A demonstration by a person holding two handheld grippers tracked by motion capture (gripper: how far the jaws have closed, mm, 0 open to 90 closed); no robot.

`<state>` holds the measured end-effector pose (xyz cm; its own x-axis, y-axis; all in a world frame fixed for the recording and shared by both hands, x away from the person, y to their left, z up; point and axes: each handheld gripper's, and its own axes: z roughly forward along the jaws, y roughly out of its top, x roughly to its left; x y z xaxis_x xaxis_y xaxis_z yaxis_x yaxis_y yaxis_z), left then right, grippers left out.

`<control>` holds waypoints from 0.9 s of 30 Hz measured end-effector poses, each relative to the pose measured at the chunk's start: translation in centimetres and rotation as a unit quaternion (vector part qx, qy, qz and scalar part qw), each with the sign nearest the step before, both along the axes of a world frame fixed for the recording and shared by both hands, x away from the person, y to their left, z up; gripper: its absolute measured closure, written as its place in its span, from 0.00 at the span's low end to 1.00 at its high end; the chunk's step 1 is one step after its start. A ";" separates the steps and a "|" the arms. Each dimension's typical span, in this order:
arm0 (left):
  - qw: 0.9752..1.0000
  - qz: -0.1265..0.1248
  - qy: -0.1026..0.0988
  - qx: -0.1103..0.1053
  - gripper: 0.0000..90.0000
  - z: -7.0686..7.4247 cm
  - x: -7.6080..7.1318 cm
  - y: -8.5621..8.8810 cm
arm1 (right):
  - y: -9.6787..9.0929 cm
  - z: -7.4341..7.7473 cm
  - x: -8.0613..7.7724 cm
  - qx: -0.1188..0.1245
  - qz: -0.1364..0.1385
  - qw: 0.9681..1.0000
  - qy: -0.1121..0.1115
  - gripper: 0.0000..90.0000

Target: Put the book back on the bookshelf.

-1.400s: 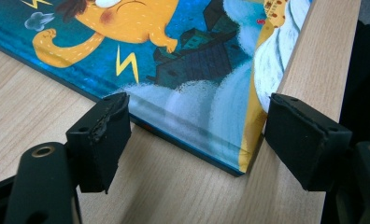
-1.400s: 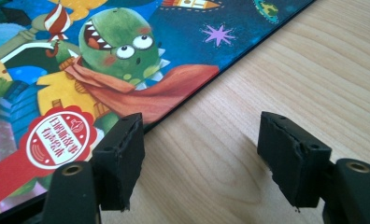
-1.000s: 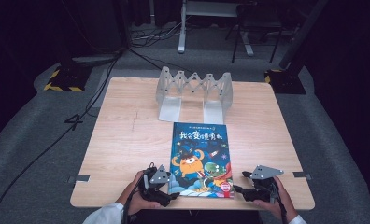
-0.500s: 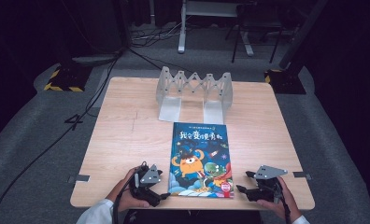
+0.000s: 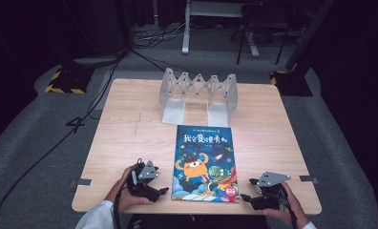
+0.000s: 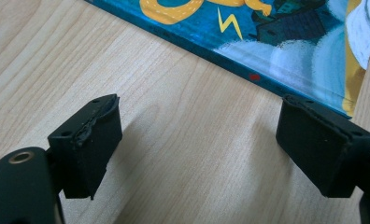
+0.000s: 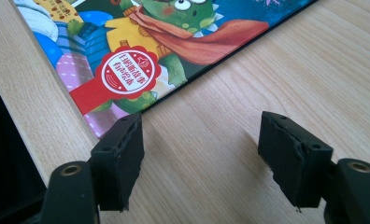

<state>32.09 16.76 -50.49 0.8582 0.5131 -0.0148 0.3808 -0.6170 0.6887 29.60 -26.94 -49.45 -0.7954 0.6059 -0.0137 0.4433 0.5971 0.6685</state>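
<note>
1. While both hands sit at its near edge, the light wooden table (image 5: 130, 138) carries everything, standing on grey floor in a dark room.
2. Toward the far side of the table stands a grey accordion-style book rack (image 5: 199, 93), its zigzag top upright and its two flat feet pointing toward the person; its slots hold nothing.
3. Just in front of the rack's feet lies a children's picture book (image 5: 204, 162), flat, cover up, blue with an orange one-eyed monster and a green dinosaur; its near edge lies close to the table's near edge.
4. At the book's near left corner, the left gripper (image 5: 159, 191) rests low on the table, held in the left hand (image 5: 125, 194). Its own view shows the jaws spread wide over bare wood, gripping nothing, the book's edge just beyond them.
5. At the book's near right corner, the right gripper (image 5: 244, 197) lies in the right hand (image 5: 285, 207), jaws likewise spread wide and empty, one jaw just beside the corner with the red seal (image 7: 129, 72).
</note>
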 end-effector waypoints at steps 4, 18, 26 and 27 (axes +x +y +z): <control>1.000 -0.001 0.000 -0.001 0.17 0.0 0.0 -0.4 | 0.2 0.1 -0.2 -0.006 0.013 1.000 0.005 0.31; 1.000 -0.016 0.000 -0.001 0.17 0.0 -0.4 -2.1 | 1.9 1.8 -1.3 -0.090 0.025 0.993 0.071 0.53; 1.000 -0.027 0.001 -0.002 0.17 0.0 -0.8 -3.0 | 2.7 2.4 -1.1 -0.123 0.035 0.987 0.095 0.60; 1.000 -0.029 0.000 -0.001 0.17 0.0 -0.8 -3.0 | 2.8 2.5 -1.0 -0.130 0.034 0.986 0.103 0.62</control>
<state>31.25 13.73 -50.49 0.8861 0.4632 -0.0167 0.3453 -0.6358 0.6903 28.58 -24.17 -46.95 -0.8366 0.5478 0.0051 0.5062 0.7694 0.3896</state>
